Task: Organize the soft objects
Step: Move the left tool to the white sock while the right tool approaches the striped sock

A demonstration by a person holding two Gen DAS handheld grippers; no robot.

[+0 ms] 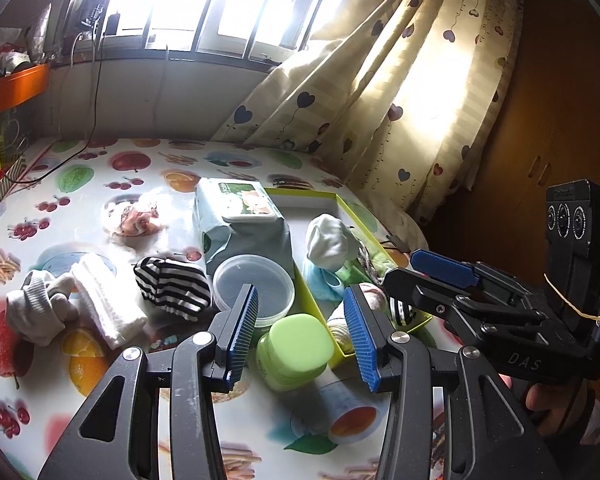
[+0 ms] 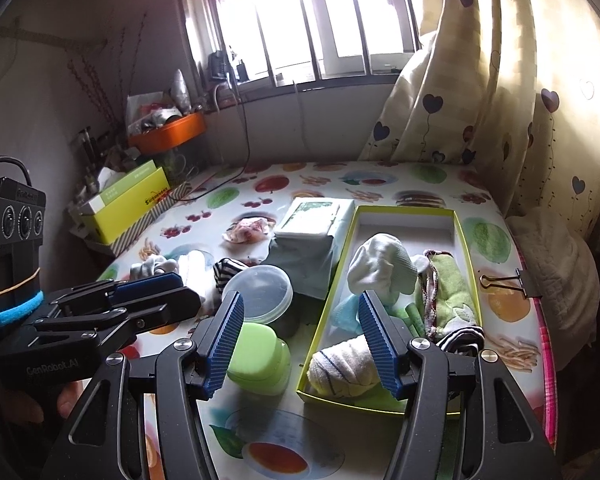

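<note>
**Two open grippers over a table of socks and a half-filled box**

Both grippers hovered above the fruit-print table [image 1: 148, 168], jaws apart and empty. The left gripper [image 1: 302, 320] stood over a green jar [image 1: 296, 350], with a clear round tub [image 1: 254, 288] just beyond it. The right gripper [image 2: 300, 336] hung over the near end of the yellow-green box [image 2: 466, 248].

The left wrist view alone showed clearly the soft things outside the box: a black-and-white striped sock [image 1: 172, 286], a white ribbed cloth [image 1: 104, 300] and a grey-white sock [image 1: 36, 308] to its left, and a pink-and-white bundle [image 1: 136, 218] farther back. A wipes pack [image 1: 240, 220] stood between these and the box.

The right wrist view looked straight into the box: a white sock [image 2: 384, 264], a green towel [image 2: 448, 296], a rolled striped white cloth [image 2: 344, 364] at the near end, and something pale blue [image 2: 346, 316]. Only there did a binder clip [image 2: 512, 282] appear, right of the box.
</note>
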